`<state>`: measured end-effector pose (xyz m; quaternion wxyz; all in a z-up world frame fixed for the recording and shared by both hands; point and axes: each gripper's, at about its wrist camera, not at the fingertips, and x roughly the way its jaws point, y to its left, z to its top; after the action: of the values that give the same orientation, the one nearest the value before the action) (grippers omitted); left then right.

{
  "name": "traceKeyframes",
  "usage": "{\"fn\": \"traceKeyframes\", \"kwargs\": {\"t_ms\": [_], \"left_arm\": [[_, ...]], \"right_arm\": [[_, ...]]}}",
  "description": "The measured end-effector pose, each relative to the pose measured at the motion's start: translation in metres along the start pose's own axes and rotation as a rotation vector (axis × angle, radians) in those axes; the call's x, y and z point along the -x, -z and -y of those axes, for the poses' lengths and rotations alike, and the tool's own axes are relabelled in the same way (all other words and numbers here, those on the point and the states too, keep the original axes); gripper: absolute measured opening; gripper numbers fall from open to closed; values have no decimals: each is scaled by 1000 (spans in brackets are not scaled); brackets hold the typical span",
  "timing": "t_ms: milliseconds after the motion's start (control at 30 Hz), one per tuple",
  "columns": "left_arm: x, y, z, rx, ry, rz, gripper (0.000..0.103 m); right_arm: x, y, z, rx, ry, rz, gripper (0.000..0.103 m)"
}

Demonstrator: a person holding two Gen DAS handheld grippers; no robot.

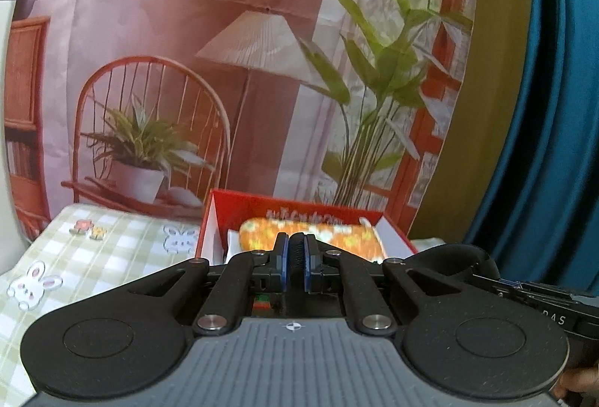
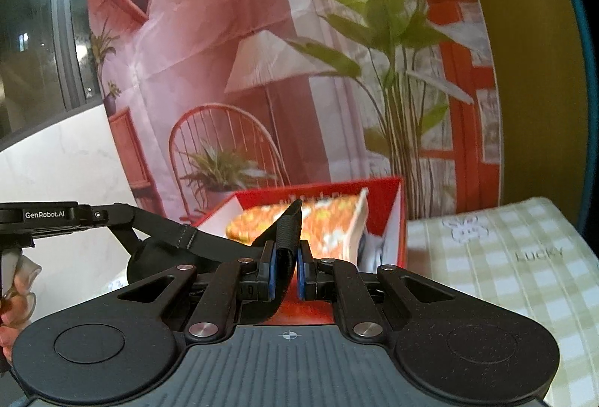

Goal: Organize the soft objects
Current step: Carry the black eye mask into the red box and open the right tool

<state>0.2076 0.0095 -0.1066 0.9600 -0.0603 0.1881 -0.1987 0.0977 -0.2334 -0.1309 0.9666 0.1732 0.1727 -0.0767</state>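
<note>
Both grippers raised before red box (image 1: 299,210) on checked green tablecloth (image 1: 112,238). Orange floral soft item (image 1: 337,238) lies inside box. Left gripper (image 1: 295,259) clamps black strap (image 2: 286,234); right gripper (image 2: 286,270) clamps same strap. Printed room backdrop (image 1: 187,51) behind.

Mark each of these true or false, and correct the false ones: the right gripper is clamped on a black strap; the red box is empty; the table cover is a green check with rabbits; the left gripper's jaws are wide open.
1. The right gripper is clamped on a black strap. True.
2. The red box is empty. False: an orange floral cloth lies in it.
3. The table cover is a green check with rabbits. True.
4. The left gripper has its jaws wide open. False: they are closed, with what looks like the black strap between the pads.
</note>
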Motion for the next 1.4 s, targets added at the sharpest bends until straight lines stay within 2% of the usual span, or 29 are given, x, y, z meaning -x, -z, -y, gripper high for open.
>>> {"fn": "traceKeyframes", "kwargs": {"t_ms": [300,700,1000,1400], "left_arm": [[-32,-27,-6,-18,-45,19,9],[-73,-43,-14,-44,-96,-6,9],[-99,-35,-22,-61,-99,-88,9],[-123,-9,-18,-133,-96,-202,10]], "right_arm": [[-38,-34,5,28,7,18,10],[-87,-54,1,96,57,15,10],[-111,-47,6,95,111,-37,10],[-141,-13,11,55,153,-186,10]]}}
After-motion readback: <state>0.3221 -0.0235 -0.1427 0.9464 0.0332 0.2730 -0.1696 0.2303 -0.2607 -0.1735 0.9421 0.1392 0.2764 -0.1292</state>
